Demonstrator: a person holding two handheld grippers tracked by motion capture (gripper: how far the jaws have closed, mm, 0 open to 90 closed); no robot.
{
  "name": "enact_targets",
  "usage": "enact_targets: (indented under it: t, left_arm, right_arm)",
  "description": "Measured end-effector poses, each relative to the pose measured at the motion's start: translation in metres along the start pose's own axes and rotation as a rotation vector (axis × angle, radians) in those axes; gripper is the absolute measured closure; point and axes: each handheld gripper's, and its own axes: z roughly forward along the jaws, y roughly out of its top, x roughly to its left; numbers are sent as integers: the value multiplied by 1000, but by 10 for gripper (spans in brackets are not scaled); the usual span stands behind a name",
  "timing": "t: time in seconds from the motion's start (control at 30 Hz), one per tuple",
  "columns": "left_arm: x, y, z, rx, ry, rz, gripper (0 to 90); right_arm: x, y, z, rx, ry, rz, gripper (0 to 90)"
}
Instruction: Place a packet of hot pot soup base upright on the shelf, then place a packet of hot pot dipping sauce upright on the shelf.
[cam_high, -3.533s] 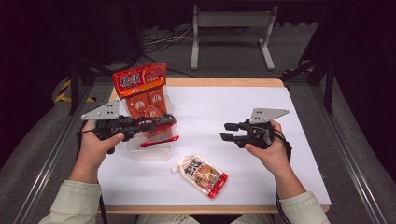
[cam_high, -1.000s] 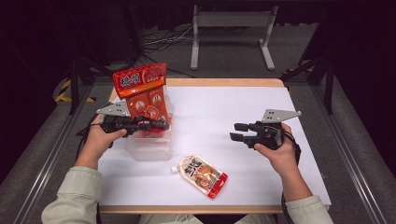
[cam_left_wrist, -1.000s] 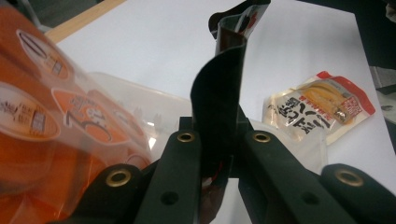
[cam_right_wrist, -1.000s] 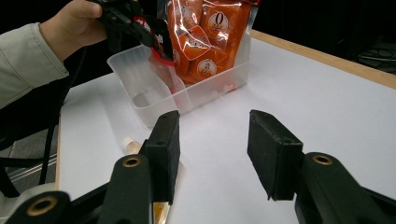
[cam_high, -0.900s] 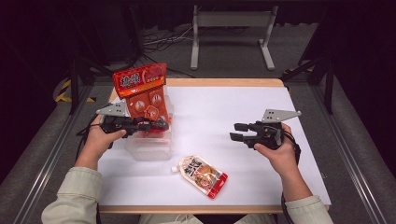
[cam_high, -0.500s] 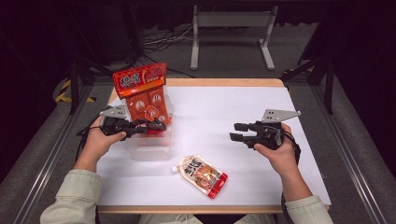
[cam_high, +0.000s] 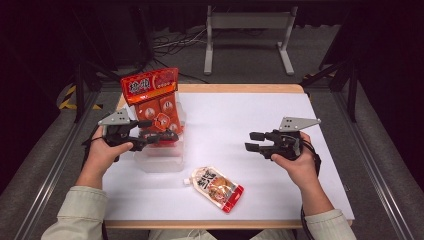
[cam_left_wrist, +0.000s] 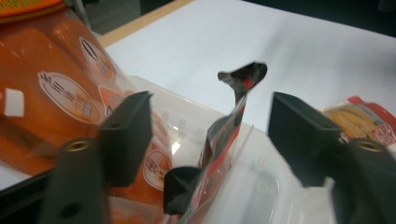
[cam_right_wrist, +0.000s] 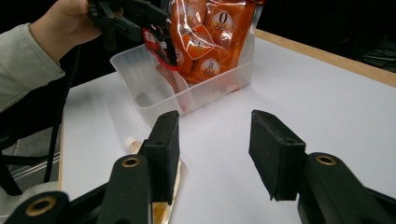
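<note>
Since the frame from a few seconds back, my left gripper (cam_high: 162, 136) has carried its small red pouch (cam_left_wrist: 224, 135) back over the clear bin (cam_high: 160, 161), and its jaws have just been opening; that pouch now stands on edge between them inside the bin, with a gap on each side, so the pads no longer press it. Landmark for everything is the bin, which sits toward the left edge of the white table (cam_high: 260, 115). At the bin's far end a tall orange bag (cam_high: 156, 105) of small packets stands upright, leaning out over the rim, and the red pouch is just in front of that bag, nearer the bin's middle. My left hand (cam_high: 107, 152) holds its gripper level over the bin's near-left side, jaws pointing across it. A second pouch (cam_high: 216, 186), with a spout and a red end, lies flat on the table just off the bin's near-right corner, not touching it. My right gripper (cam_high: 256, 141) hovers well to the right of the bin above bare table, jaws apart with nothing between them, pointing back toward the bin; my right hand (cam_high: 295, 165) has kept its place since the earlier frame
</note>
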Motion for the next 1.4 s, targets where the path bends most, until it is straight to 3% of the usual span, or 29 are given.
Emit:
enact_targets:
  t: [0.1,0.23,0.4,0.5,0.7,0.8,1.1,1.3,1.4]
  left_arm:
    - [-7,4,-3,-41,22,-40,183]
    - [-23,7,-8,-85,48,-40,120]
    - [-34,10,-12,-70,50,-23,101]
    - [-43,12,-15,-65,26,-19,98]
    - [-59,16,-23,-70,18,2,88]
    - [-66,18,-24,-48,28,12,121]
    - [-82,19,-19,23,-19,20,118]
    - [-87,20,-18,85,-20,-9,132]
    - [-89,19,-18,102,-40,-12,134]
  right_arm:
    - [0,0,0,0,2,0,538]
    - [1,-2,4,10,7,-1,536]
    - [1,-3,4,14,7,-1,533]
    - [2,-3,5,17,8,-2,532]
    - [3,-4,10,35,14,-7,524]
    - [3,-4,11,36,14,-6,520]
    - [3,-1,16,29,24,-3,509]
    - [3,-3,21,57,52,35,472]
    - [3,-5,28,87,55,44,457]
